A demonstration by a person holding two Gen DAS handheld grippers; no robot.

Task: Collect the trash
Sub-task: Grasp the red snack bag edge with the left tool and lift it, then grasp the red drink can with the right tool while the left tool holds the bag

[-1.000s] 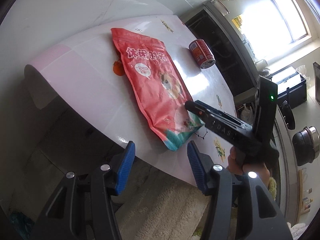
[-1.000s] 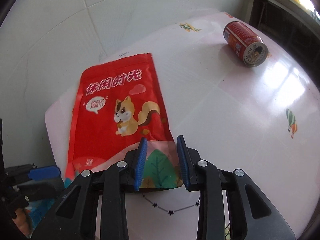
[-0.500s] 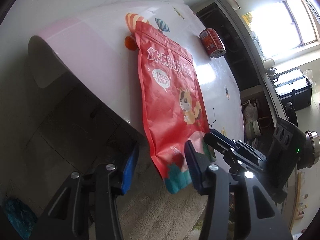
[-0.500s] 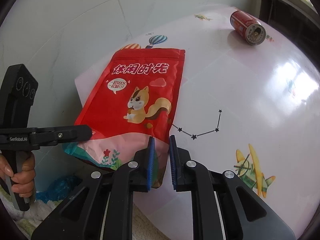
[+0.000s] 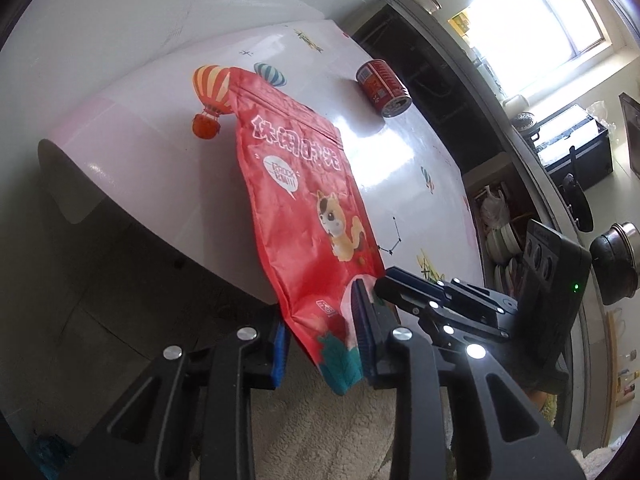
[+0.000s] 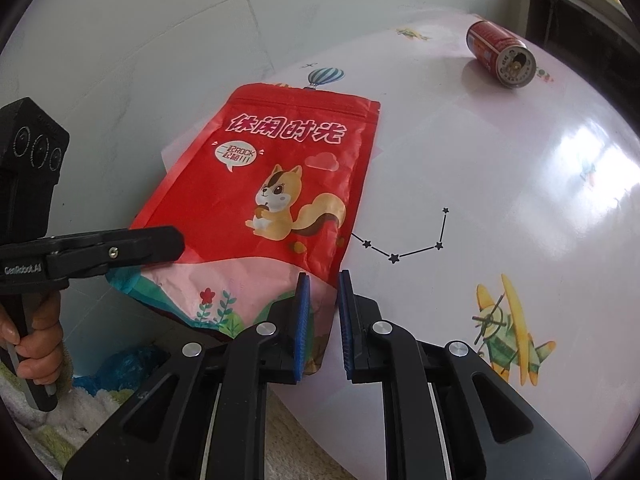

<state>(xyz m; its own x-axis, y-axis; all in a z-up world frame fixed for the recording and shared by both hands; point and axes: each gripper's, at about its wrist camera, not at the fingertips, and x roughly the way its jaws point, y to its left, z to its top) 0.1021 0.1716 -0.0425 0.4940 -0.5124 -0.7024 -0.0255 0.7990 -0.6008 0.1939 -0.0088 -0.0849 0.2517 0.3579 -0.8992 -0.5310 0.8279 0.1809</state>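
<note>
Biggest worry is the desk (image 6: 500, 152): it's glossy, and the red snack bag (image 6: 276, 184) hangs half off its near edge, so a sloppy tug could send it to the floor. The right gripper (image 6: 322, 312) is pinched narrow on the bag's bottom corner. The left gripper (image 5: 320, 340) is closing with the other bottom corner between its jaws, not clamped yet. The red can (image 6: 500, 54) lies on its side at the far end and could roll.

Red squirrel-print snack bag (image 6: 276, 184) overhanging table edge; red can (image 6: 502, 54) lying sideways
</note>
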